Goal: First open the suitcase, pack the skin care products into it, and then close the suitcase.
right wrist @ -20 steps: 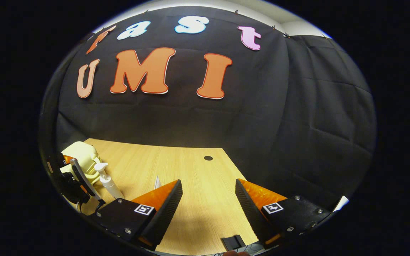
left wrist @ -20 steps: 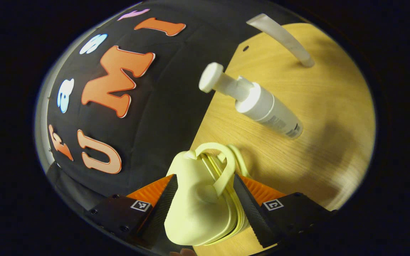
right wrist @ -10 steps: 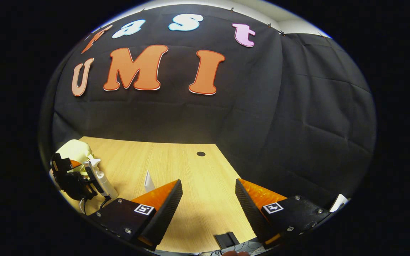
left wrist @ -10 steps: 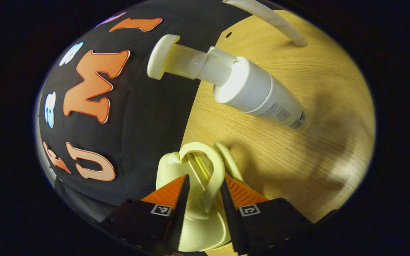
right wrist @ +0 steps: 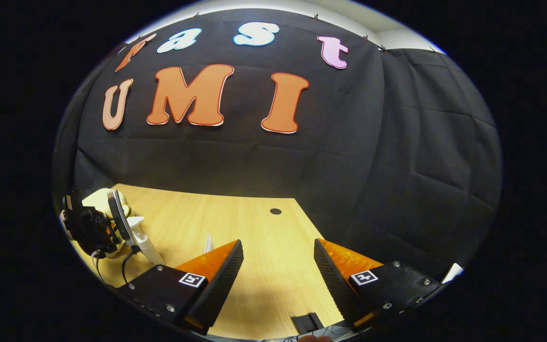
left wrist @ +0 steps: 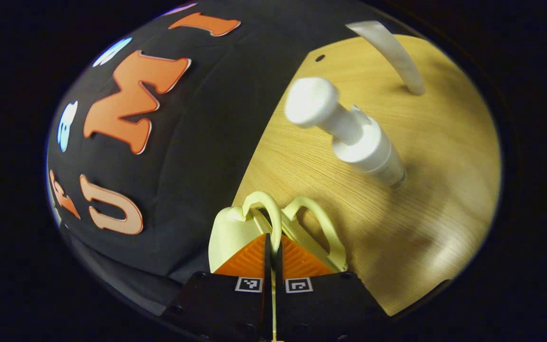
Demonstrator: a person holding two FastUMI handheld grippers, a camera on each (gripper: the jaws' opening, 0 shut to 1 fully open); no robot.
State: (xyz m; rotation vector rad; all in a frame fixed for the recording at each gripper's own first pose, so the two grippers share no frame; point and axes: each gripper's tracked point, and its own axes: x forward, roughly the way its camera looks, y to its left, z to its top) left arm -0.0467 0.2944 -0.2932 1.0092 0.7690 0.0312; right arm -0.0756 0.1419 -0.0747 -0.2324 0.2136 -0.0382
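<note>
A small pale yellow suitcase (left wrist: 228,232) stands at the table's edge by the booth wall. It has two loop handles. My left gripper (left wrist: 272,240) is shut on the nearer handle (left wrist: 265,205), and the second handle (left wrist: 322,222) hangs free beside it. A white pump bottle (left wrist: 361,140) stands just beyond on the wooden table (left wrist: 435,156). Past it lies a white tube (left wrist: 394,54). In the right gripper view, my right gripper (right wrist: 278,254) is open over bare table, far from the suitcase (right wrist: 94,198), the pump bottle (right wrist: 144,240) and the left gripper (right wrist: 88,227).
The table (right wrist: 254,223) has a small round hole (right wrist: 276,211) near its back edge. A small black piece (right wrist: 307,324) lies at the front edge below my right gripper. The white tube's tip (right wrist: 208,243) pokes up beside my right gripper's left finger.
My left gripper went from wide open around the suitcase to shut on one handle. The two handles have parted. The right gripper has barely moved.
</note>
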